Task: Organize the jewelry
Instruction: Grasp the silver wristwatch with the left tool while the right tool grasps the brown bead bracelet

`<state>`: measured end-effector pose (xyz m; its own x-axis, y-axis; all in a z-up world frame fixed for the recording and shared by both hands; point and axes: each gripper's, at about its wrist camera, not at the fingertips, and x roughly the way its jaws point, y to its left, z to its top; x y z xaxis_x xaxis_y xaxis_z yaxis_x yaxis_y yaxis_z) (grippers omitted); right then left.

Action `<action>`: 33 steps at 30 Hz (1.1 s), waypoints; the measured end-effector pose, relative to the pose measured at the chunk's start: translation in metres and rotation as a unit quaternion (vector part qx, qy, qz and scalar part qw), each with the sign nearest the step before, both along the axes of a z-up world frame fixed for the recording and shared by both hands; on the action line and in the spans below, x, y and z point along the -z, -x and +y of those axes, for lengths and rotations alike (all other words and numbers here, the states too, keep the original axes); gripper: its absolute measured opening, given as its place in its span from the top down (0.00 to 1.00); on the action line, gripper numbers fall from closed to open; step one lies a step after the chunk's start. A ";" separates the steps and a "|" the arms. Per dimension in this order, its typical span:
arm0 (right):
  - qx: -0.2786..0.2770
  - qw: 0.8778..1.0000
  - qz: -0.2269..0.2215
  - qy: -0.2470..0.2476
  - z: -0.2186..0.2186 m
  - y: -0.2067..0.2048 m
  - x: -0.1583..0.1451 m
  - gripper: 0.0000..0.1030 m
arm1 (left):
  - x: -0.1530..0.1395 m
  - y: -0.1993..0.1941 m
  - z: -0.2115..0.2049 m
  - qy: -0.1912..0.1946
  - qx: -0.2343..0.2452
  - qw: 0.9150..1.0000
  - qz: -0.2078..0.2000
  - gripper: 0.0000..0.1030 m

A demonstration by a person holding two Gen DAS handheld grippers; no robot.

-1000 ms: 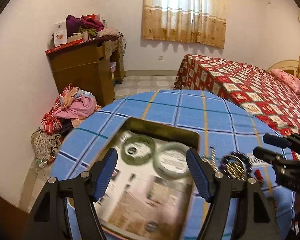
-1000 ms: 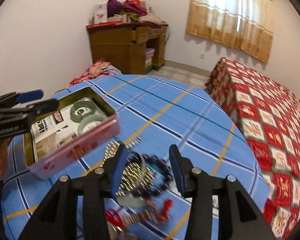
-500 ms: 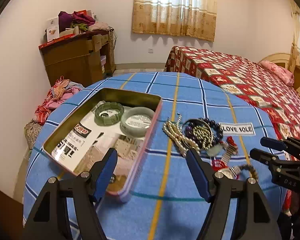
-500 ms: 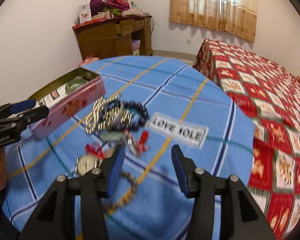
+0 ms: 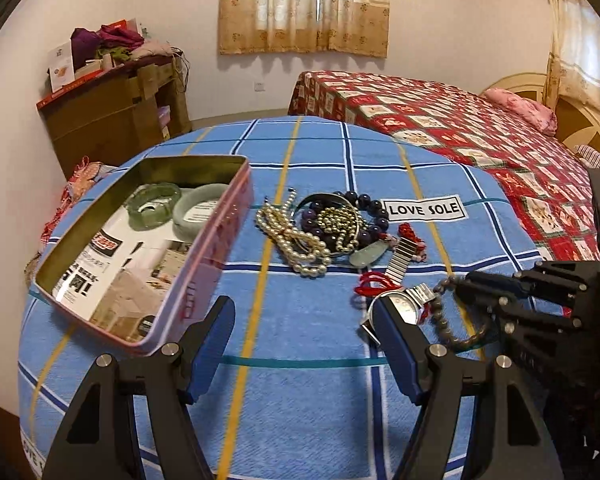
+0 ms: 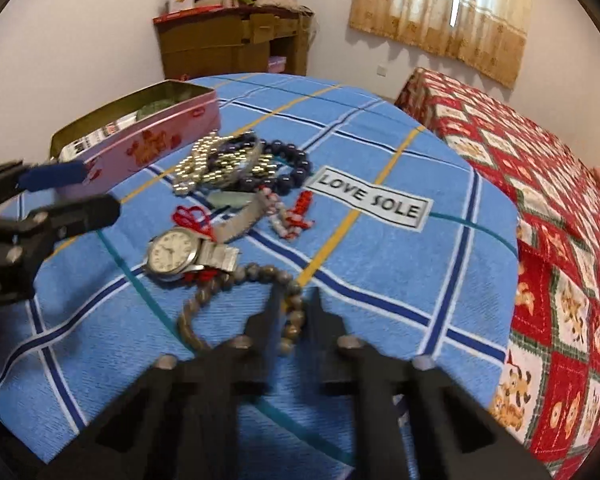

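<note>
My right gripper is shut on a brown bead bracelet lying on the blue checked cloth, next to a silver watch. Beyond them lies a heap with a pearl necklace, a dark bead bracelet and red cord pieces. An open pink tin at the left holds two green bangles. My left gripper hangs open above bare cloth, between the tin and the watch, with nothing between its fingers.
The round table drops off close on every side. A bed with a red patterned cover stands to the right. A wooden cabinet piled with clothes is at the back left by the wall.
The right gripper came down over the brown bead bracelet and closed on it. The left gripper slid from above the tin to the cloth in front of the jewelry heap, staying open.
</note>
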<state>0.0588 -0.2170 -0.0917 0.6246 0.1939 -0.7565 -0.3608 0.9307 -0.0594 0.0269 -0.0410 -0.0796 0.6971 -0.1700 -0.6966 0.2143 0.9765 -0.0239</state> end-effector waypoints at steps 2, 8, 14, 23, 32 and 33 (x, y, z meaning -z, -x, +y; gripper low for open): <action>0.015 1.000 -0.006 0.000 -0.007 -0.002 -0.002 0.89 | 0.002 -0.002 -0.002 0.006 0.004 1.000 0.006 0.31; 0.039 0.999 0.000 -0.027 -0.028 0.001 -0.010 0.90 | 0.005 -0.003 -0.012 0.020 0.025 0.999 0.023 0.31; 0.040 0.999 -0.002 -0.037 -0.032 0.013 -0.010 0.90 | 0.013 -0.009 -0.033 0.033 0.068 0.996 0.054 0.31; 0.040 0.999 -0.003 -0.037 -0.032 0.011 -0.009 0.90 | 0.025 -0.016 -0.045 0.028 0.105 0.990 0.086 0.55; 0.041 0.998 -0.005 -0.040 -0.031 0.011 -0.009 0.90 | 0.014 -0.004 -0.022 0.071 0.098 0.990 0.070 0.63; 0.041 0.998 -0.006 -0.040 -0.031 0.011 -0.009 0.90 | 0.011 -0.003 -0.019 0.077 0.096 0.990 0.068 0.63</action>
